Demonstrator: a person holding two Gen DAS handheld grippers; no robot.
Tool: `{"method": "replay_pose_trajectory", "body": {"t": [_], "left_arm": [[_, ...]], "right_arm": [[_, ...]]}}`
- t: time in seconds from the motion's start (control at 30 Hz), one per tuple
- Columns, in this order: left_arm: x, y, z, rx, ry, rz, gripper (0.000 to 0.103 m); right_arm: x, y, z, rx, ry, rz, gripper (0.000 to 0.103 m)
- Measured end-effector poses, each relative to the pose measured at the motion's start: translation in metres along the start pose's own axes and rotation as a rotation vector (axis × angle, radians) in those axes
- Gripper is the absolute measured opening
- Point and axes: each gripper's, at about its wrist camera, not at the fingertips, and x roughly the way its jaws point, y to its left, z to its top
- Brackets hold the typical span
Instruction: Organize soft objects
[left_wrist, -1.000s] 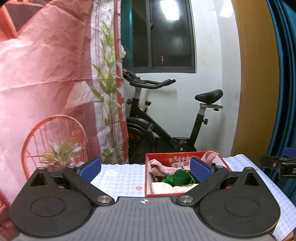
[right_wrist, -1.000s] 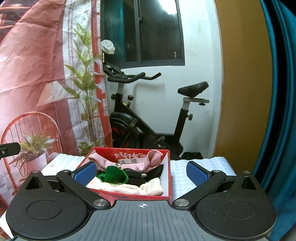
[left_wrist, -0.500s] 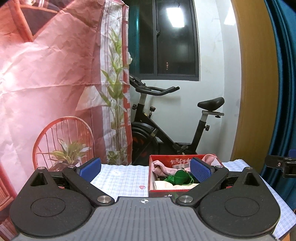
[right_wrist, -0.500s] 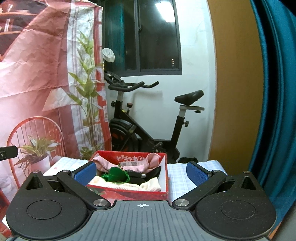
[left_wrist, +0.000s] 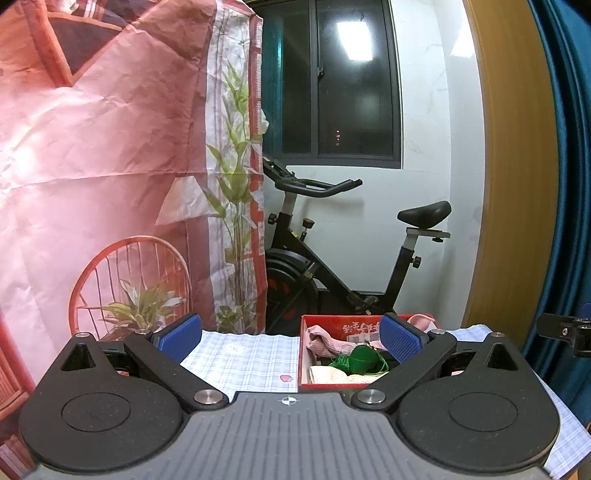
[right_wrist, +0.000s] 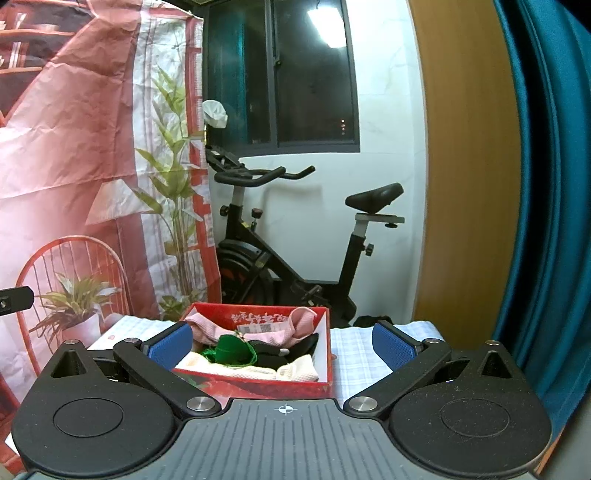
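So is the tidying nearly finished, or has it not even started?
It looks barely started. Done: nothing that shows; the pink cloth, green thing, cream cloth and something black sit jumbled in the red box. In hand: nothing; the left gripper and right gripper are both open and empty, short of the box. Left: all the sorting.

Dim, sharp fisheye views; ceiling lamp glares in the window (left_wrist: 356, 85).

Left hand-held gripper (left_wrist: 290, 335): level, blue pads wide apart, nothing between them. Right hand-held gripper (right_wrist: 282, 344): same pose, fingers spread wide, empty. Both held side by side, pointing forward, well apart.
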Motion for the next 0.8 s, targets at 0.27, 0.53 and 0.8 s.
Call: {"method": "replay_pose_trajectory", "body": {"t": [0.27, 0.53, 0.8], "left_arm": [[-0.0015, 0.0012, -0.0003, -0.012, 0.005, 0.004, 0.103], [-0.0018, 0.0004, 0.0006, -0.016, 0.006, 0.004, 0.103], [-0.0016, 0.0011, 0.0014, -0.015, 0.009, 0.005, 0.103]], "right_arm": [[-0.0003, -0.0016, 0.001, -0.001, 0.001, 0.003, 0.103], [-0.0007, -0.0027, 0.0013, 0.002, 0.001, 0.0, 0.103], [-0.0003, -0.0018, 0.0017, 0.001, 0.002, 0.001, 0.103]]}}
